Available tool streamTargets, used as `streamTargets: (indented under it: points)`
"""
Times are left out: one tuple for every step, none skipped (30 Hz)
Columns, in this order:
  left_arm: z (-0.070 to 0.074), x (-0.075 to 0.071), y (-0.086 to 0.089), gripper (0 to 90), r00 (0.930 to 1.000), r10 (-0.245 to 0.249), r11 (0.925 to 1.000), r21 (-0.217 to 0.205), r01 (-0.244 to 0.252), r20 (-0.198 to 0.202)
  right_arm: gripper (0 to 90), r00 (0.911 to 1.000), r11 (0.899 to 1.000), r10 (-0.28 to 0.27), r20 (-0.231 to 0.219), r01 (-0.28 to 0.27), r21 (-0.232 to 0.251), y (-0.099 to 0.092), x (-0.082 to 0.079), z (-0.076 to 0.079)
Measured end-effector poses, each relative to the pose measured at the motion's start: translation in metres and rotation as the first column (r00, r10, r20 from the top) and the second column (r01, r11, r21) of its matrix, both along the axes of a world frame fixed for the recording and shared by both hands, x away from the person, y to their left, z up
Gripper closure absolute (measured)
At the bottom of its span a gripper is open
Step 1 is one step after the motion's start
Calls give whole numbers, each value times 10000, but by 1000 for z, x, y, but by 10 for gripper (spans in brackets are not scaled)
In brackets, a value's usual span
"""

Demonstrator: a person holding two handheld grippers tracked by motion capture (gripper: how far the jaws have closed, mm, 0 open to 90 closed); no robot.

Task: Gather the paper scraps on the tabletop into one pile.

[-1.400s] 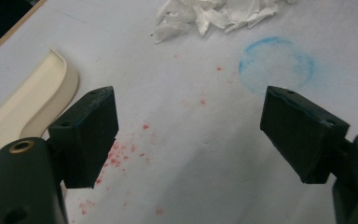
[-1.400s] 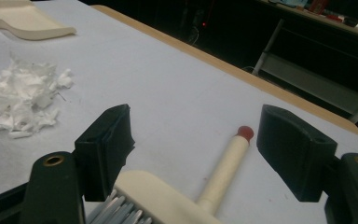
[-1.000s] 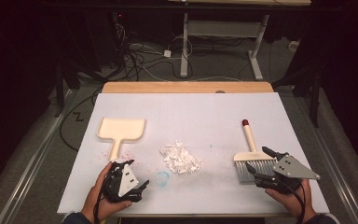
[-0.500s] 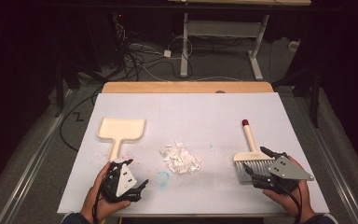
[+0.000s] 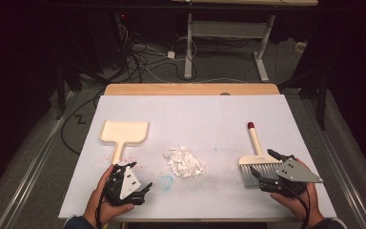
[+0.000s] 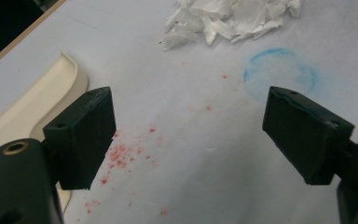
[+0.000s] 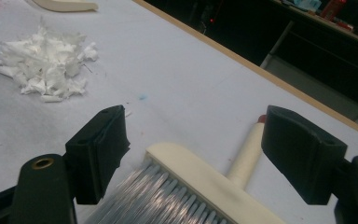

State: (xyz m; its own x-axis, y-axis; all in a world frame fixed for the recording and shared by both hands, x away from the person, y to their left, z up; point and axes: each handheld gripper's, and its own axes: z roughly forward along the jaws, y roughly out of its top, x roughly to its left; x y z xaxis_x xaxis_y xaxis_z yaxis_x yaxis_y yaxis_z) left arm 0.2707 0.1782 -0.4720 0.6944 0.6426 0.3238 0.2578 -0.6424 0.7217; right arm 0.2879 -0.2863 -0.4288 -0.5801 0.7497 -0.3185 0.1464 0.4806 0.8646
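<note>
While the right tool (image 5: 262,166) hovers with jaws spread wide over the grey bristles of the cream plastic hand brush (image 5: 256,153) at the counter's (image 5: 209,114) right, gripping nothing, the left tool (image 5: 140,177) gapes empty beside the cream dustpan (image 5: 123,133); shredded white paper (image 5: 185,161) lies between

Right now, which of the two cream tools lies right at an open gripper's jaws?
The brush: its bristle head sits between the right gripper's open jaws. The dustpan lies just beyond the left gripper.
</note>
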Motion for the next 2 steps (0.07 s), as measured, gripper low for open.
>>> streamTargets:
  points:
    - [0,1,0,163,10000,7,10000,-9,-7,-17,236,10000,10000,-8,8,9,-45,0,1,0]
    - [-1,2,0,164,10000,16,10000,-22,-16,-37,233,10000,10000,-36,-8,35,-93,0,1,0]
